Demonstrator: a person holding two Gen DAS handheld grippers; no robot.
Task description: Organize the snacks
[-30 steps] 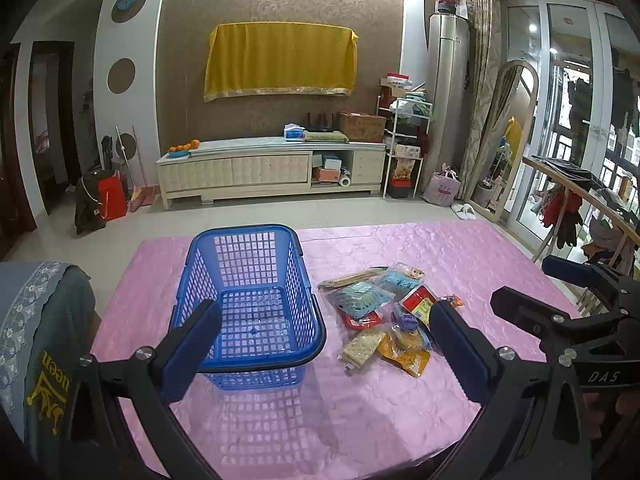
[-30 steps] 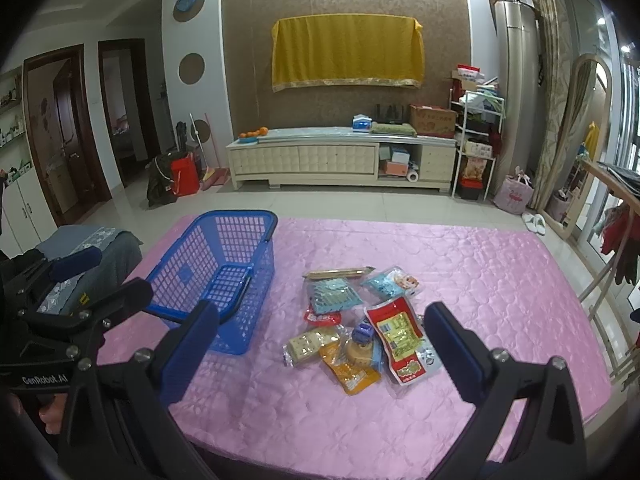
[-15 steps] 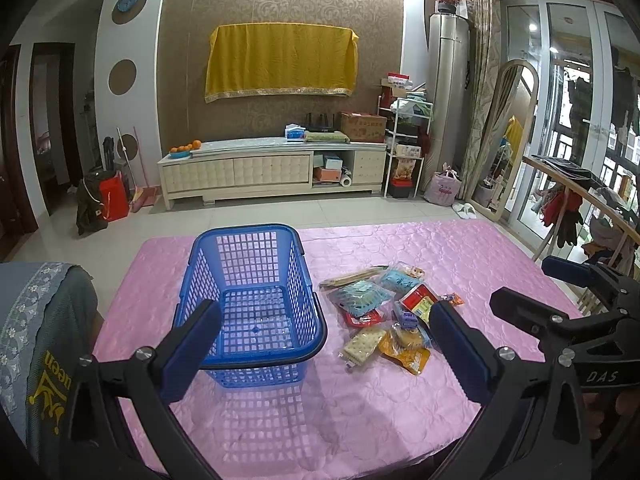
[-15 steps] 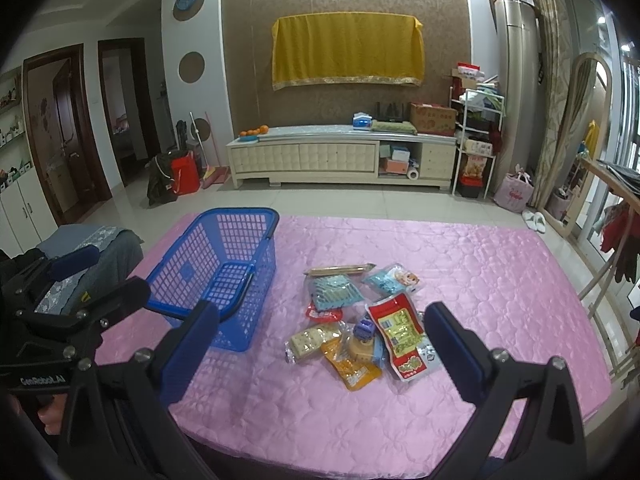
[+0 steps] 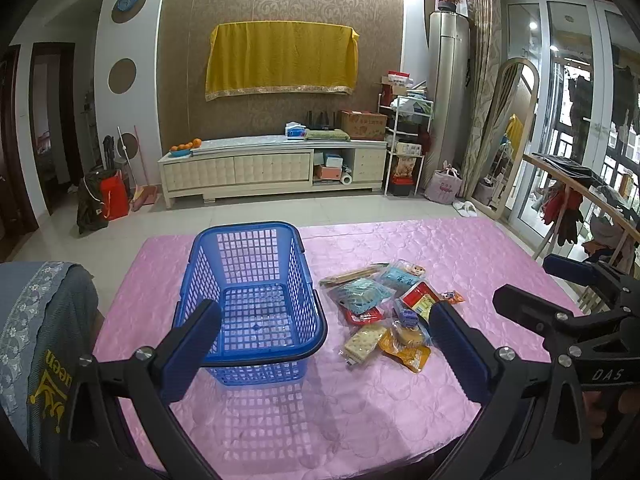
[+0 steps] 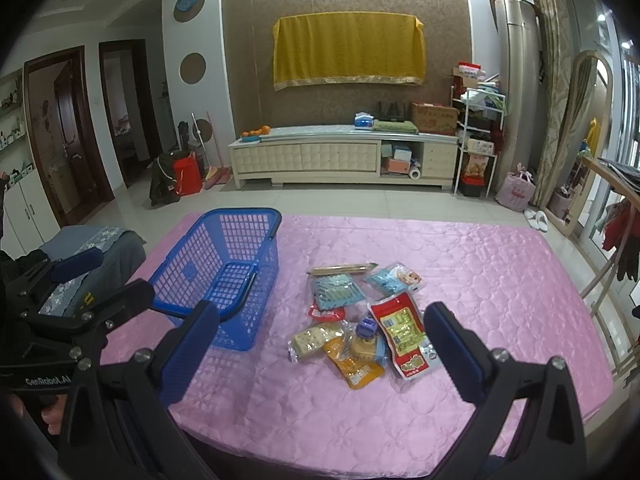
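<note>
An empty blue plastic basket (image 5: 248, 292) stands on the pink tablecloth (image 5: 360, 408), also in the right wrist view (image 6: 224, 276). Right of it lies a pile of several snack packets (image 5: 384, 312): a red and yellow pouch (image 6: 400, 332), a light blue packet (image 6: 336, 290), a cracker pack (image 6: 314, 338), an orange packet (image 6: 356, 368). My left gripper (image 5: 326, 340) is open and empty, above the table's near side, in front of the basket. My right gripper (image 6: 320, 344) is open and empty, in front of the pile.
A grey covered chair (image 5: 36, 340) stands at the table's left edge. A wooden rack with hanging clothes (image 5: 572, 208) is to the right. A TV cabinet (image 5: 272, 168) stands across the tiled floor.
Both grippers have shifted only slightly; the basket and snacks sit a little higher in the views. Nothing was picked up or moved.
</note>
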